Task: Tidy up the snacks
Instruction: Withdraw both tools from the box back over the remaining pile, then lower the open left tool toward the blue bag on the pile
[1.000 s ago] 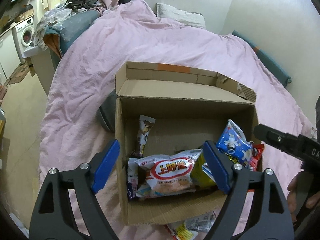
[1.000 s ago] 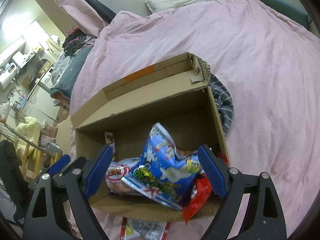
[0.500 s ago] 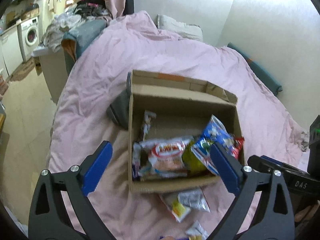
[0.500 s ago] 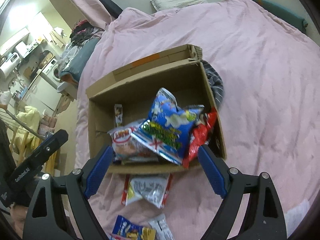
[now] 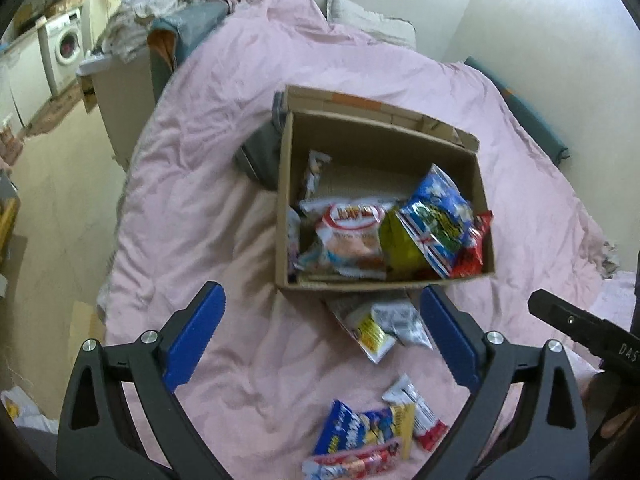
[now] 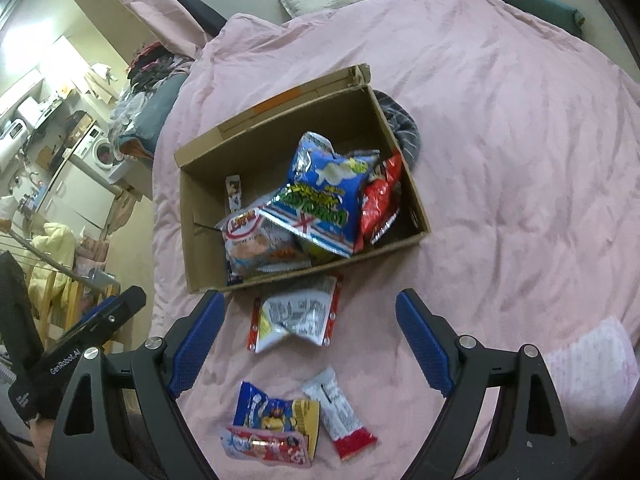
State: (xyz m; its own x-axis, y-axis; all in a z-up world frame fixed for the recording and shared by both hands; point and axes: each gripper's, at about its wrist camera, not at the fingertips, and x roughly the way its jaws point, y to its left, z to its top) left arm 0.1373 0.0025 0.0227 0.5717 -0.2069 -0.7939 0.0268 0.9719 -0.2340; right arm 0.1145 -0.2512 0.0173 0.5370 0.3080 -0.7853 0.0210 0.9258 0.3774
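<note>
Bed: pink duvet, soft and rumpled.
Box: cardboard box at 12 o'clock, already holding several bags.
Loose snacks: silver packet just below the box wall; blue-yellow packet and red-white bar at 6 o'clock.
Left gripper: wide, empty.
Right gripper: wide, empty.
Advice: pinch one packet by its crimped edge (foil slips), lift clear of the fabric.

Both wrist views look steeply down from above the bed, side by side, sharing the cardboard box and loose snacks
</note>
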